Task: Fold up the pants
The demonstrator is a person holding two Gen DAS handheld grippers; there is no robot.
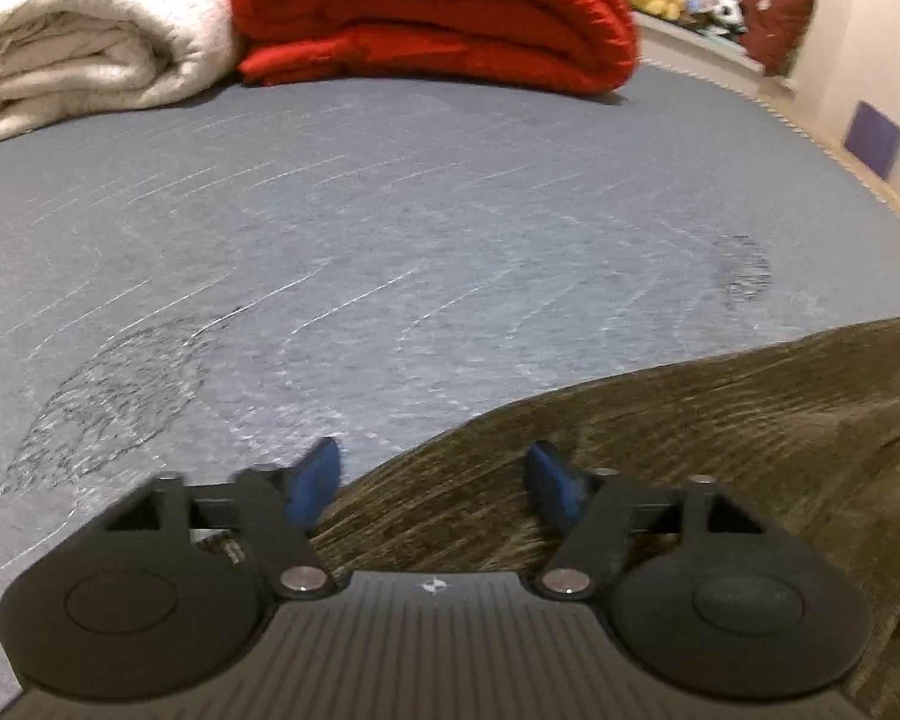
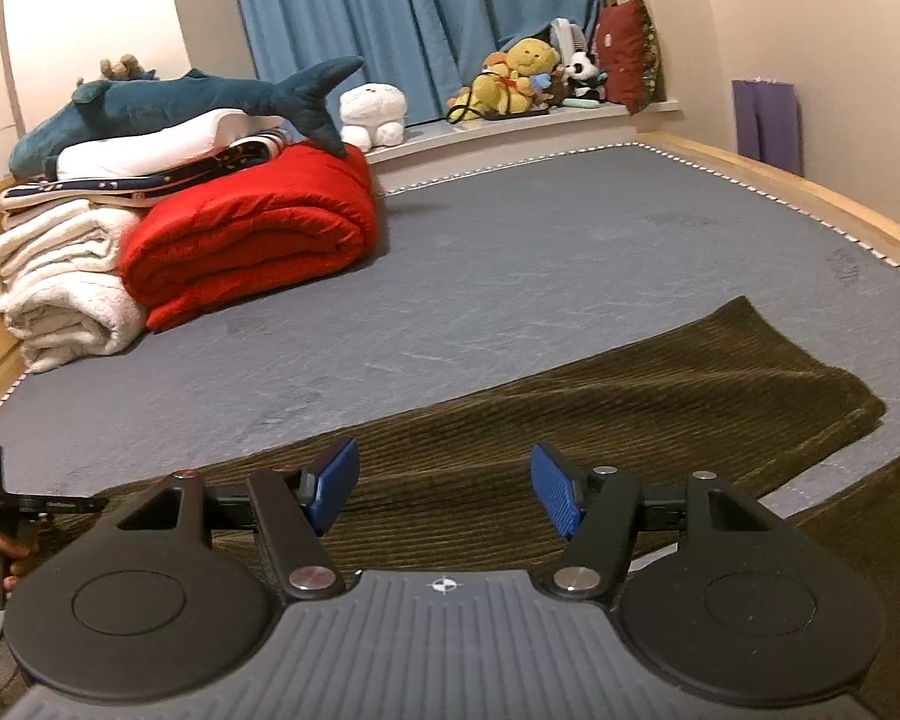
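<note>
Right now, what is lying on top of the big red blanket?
A blue shark plush lies across a white pillow and star-patterned bedding; its tail hangs over the red blanket. The stack also sits on a white blanket. What lies behind it is hidden.

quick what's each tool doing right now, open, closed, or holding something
Left tool: open, over the edge of the brown corduroy pants, gripping nothing.
Right tool: open, above the pants, gripping nothing.
</note>
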